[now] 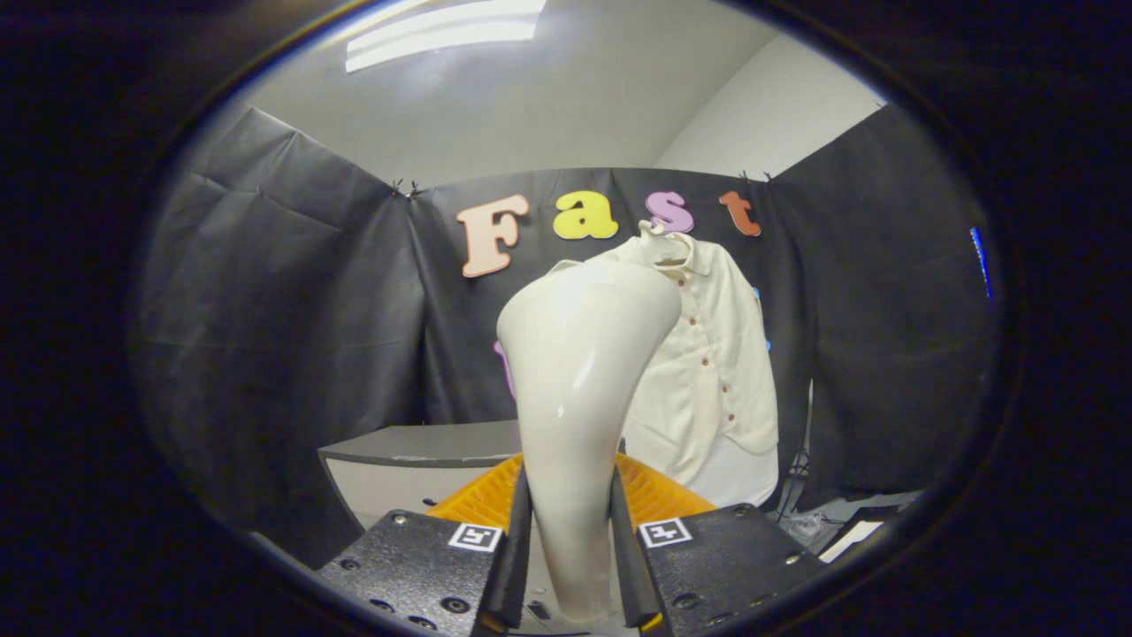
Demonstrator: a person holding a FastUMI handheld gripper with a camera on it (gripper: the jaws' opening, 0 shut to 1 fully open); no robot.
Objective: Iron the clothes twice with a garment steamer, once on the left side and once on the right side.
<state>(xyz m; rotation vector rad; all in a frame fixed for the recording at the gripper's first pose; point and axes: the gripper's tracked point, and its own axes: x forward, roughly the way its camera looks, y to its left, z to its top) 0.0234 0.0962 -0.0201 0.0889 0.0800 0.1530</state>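
Black cloth walls back a cream shirt (716,354) hanging beyond the gripper (571,540), whose fingers clamp the white steamer (575,372) upright between them

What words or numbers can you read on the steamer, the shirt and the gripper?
steamer: no words or numbers on its white body.
shirt: none to read, it has only small reddish buttons.
gripper, shut on the steamer's handle: no words. Each side bears a square tag with a black-and-white pattern, not letters.
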